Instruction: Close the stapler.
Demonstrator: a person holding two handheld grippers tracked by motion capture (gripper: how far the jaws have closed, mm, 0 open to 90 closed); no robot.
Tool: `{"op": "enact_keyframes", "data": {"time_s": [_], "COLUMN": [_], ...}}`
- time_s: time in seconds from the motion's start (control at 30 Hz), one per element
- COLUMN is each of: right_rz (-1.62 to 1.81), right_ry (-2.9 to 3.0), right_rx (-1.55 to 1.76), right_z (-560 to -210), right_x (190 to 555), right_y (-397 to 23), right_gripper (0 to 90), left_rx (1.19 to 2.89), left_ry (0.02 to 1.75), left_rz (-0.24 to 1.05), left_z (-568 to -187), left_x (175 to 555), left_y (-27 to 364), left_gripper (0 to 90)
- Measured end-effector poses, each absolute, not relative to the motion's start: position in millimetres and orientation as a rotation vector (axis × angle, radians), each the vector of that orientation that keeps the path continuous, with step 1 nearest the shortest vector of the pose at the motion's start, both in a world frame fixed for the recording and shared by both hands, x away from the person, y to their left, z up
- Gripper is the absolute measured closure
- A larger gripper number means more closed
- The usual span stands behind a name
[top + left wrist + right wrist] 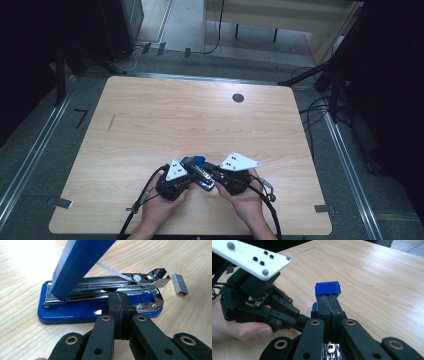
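Observation:
A blue stapler (198, 169) lies near the table's front edge between my two grippers. In the left gripper view its blue base (75, 315) is flat on the wood, the chrome magazine (105, 285) is exposed, and the blue top cover (77, 265) is swung up. My left gripper (120, 296) is shut, its tips against the magazine's near side with nothing between the pads. A short strip of staples (180, 283) lies just right of the stapler's nose. My right gripper (327, 300) is shut, pads together, lying along the raised cover, whose blue end (327, 288) shows past the tips.
The light wooden table (200, 115) has a dark round hole (238, 98) at the back right and a thin dark mark (110, 123) at the left. The left gripper's body and white plate (249, 257) sit close beside the right gripper. Cables trail off the front edge.

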State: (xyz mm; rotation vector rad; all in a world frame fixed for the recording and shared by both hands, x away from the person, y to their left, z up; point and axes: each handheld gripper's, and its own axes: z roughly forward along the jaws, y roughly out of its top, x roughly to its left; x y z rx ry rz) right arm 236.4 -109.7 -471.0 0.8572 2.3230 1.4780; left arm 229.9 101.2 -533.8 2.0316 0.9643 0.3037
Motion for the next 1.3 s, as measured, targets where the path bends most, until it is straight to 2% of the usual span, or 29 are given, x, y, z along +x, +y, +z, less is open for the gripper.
{"op": "enact_keyframes", "data": {"time_s": [1.3], "right_rz": [1.458], "right_ry": [2.373], "right_rx": [0.778], "right_z": [-448.5], "right_x": [262.9], "right_y": [-80.5], "right_gripper": [90.0], "left_rx": [2.042], "left_ry": [0.952], "left_rz": [0.335], "left_z": [-533.7], "left_x": [227.8], "left_y": [98.7], "left_gripper": [90.0]}}
